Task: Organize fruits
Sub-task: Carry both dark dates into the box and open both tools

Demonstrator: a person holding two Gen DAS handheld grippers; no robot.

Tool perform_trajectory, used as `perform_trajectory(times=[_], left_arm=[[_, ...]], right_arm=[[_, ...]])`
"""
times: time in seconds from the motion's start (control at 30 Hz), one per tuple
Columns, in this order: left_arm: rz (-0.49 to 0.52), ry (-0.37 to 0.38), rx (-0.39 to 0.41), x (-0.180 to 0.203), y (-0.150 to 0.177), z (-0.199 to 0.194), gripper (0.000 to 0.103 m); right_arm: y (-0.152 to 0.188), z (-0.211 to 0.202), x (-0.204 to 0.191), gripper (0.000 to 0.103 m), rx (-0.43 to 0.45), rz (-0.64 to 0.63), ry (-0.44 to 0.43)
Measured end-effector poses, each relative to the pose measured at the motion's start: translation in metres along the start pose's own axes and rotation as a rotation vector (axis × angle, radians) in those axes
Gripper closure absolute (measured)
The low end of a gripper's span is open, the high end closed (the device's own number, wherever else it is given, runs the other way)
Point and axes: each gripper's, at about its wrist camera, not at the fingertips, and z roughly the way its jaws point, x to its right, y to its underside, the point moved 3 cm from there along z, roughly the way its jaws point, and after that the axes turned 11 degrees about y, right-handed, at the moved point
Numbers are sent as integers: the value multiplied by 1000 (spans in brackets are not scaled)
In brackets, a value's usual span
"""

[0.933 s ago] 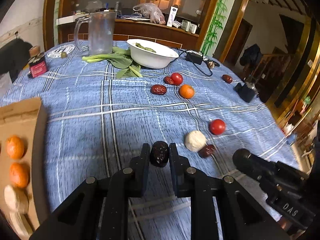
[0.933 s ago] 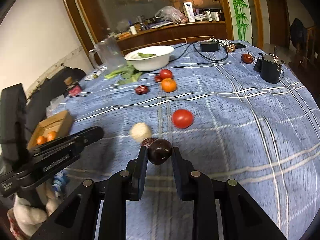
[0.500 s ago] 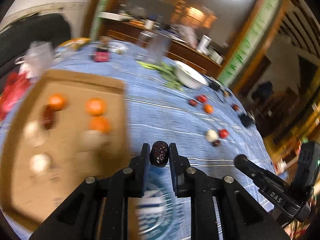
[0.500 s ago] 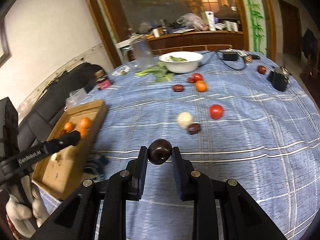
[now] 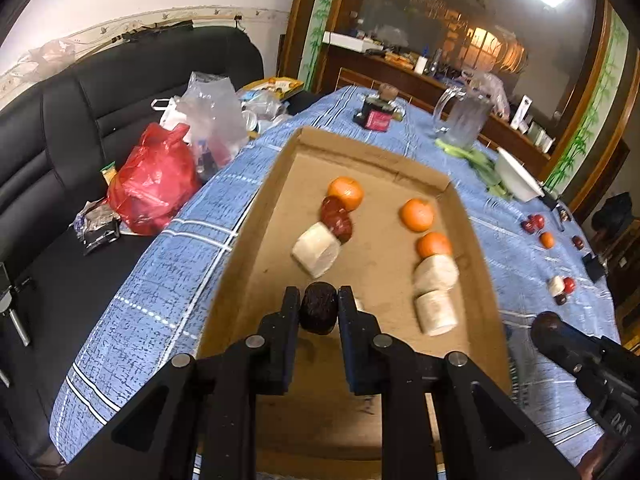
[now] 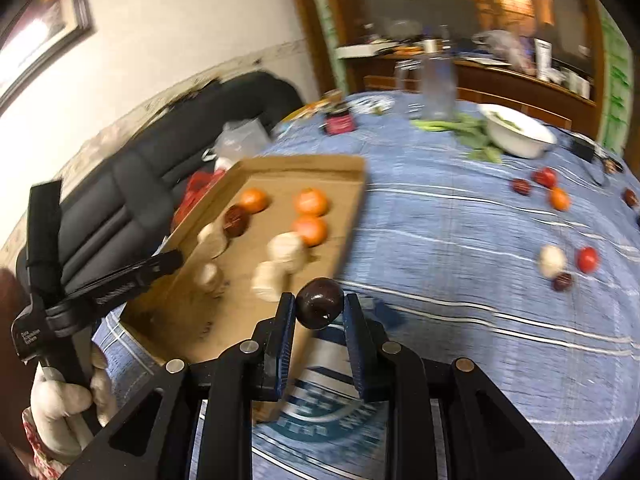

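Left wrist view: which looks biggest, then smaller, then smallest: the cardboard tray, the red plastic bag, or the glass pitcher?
1. cardboard tray
2. red plastic bag
3. glass pitcher
The pitcher sits farther from the camera, so its true size is unsure.

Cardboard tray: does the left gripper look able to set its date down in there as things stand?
Probably yes. The left gripper, shut on a dark date, already hangs over the cardboard tray, with bare cardboard just beneath and the white chunks and oranges farther in.
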Motion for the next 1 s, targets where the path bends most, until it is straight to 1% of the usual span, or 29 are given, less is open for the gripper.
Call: perform_trajectory(times=[0.1, 0.2, 0.33, 0.5, 0.6, 0.63, 0.67, 0.73, 0.8, 0.83, 0.87, 0.9, 0.97, 1.0], left_arm=[[-2, -5, -21, -7, 3, 6, 85], [-5, 0, -43, -9, 7, 14, 85], [-4, 10, -36, -9, 8, 14, 85], [-21, 22, -31, -11, 7, 15, 85], [-39, 38, -26, -13, 6, 12, 79], [-40, 38, -23, -12, 5, 10, 73], [-43, 38, -16, -12, 5, 7, 65], [-47, 46, -1, -12, 3, 2, 58], [-49, 52, 7, -11, 2, -4, 54], [-52, 57, 10, -11, 1, -6, 50], [-56, 64, 14, -10, 1, -9, 46], [-57, 67, 18, -9, 1, -12, 45], [-56, 65, 23, -7, 1, -17, 42], [-56, 65, 25, -6, 1, -20, 42]], right_arm=[[2, 18, -24, 76, -39, -49, -22], [5, 36, -39, 76, -75, -80, -25], [7, 56, -48, 76, -113, -96, -22], [6, 68, -51, 76, -133, -107, -5], [5, 69, -54, 76, -131, -116, 3], [5, 68, -55, 76, -130, -119, 5], [5, 68, -55, 76, -129, -120, 8], [5, 66, -56, 75, -129, -120, 8], [6, 62, -55, 75, -124, -118, 5], [6, 60, -54, 74, -118, -116, 5], [6, 57, -54, 71, -111, -113, 6], [6, 54, -53, 69, -104, -110, 5], [5, 46, -51, 62, -87, -100, 3], [6, 40, -48, 62, -74, -92, 3]])
